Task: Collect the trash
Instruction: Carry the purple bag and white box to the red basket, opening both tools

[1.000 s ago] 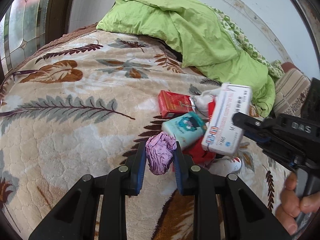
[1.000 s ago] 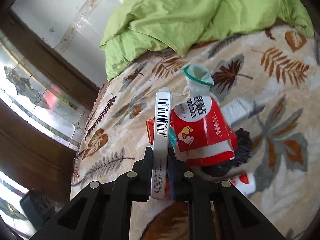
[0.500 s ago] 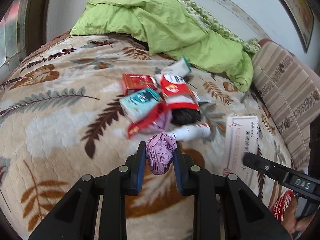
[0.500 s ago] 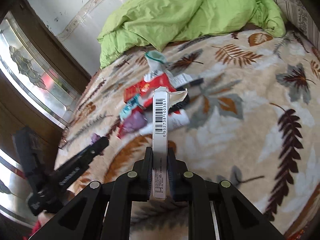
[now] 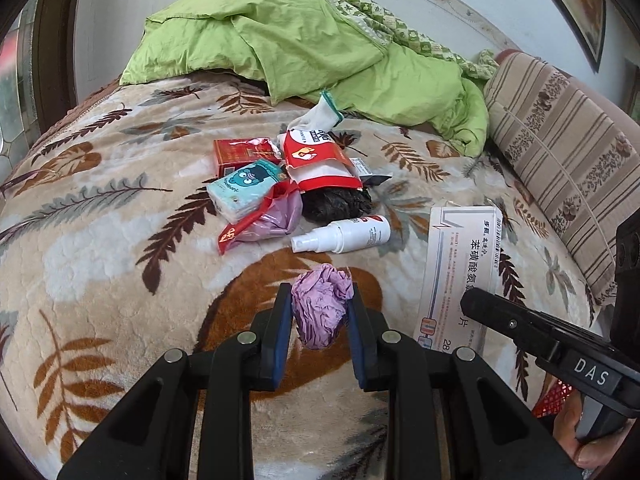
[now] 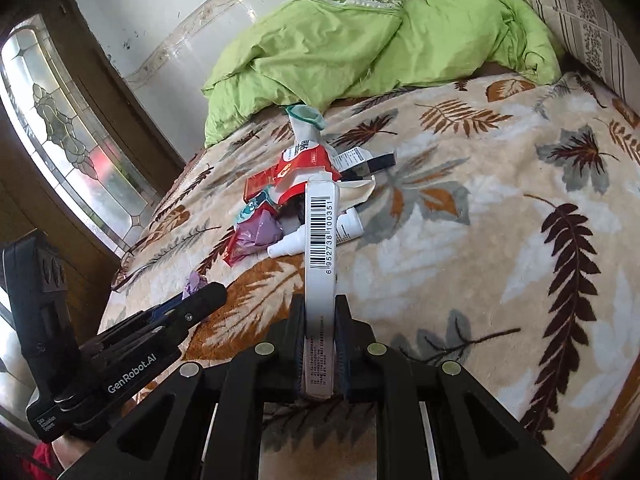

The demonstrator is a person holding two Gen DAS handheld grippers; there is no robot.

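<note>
My left gripper [image 5: 319,300] is shut on a crumpled purple wad [image 5: 321,309], held above the leaf-patterned blanket [image 5: 100,248]. My right gripper [image 6: 319,308] is shut on a flat white medicine box [image 6: 319,240], held edge-on; the box also shows in the left wrist view [image 5: 460,268] at the right. A trash pile lies further back on the bed: a red box [image 5: 240,154], a teal tissue pack [image 5: 246,190], a red-and-white pouch [image 5: 320,164], a purple-and-red wrapper [image 5: 268,222], a black bag [image 5: 334,204], a white spray bottle [image 5: 344,235].
A green quilt [image 5: 312,48] is heaped at the head of the bed. A striped cushion [image 5: 560,148] lies along the right side. A stained-glass window [image 6: 68,136] and dark wood frame stand left of the bed. Something red [image 5: 554,398] shows at the lower right.
Both grippers have pulled back from the pile toward the near edge of the bed, still holding the purple wad and the white box. The pile now lies farther away.
</note>
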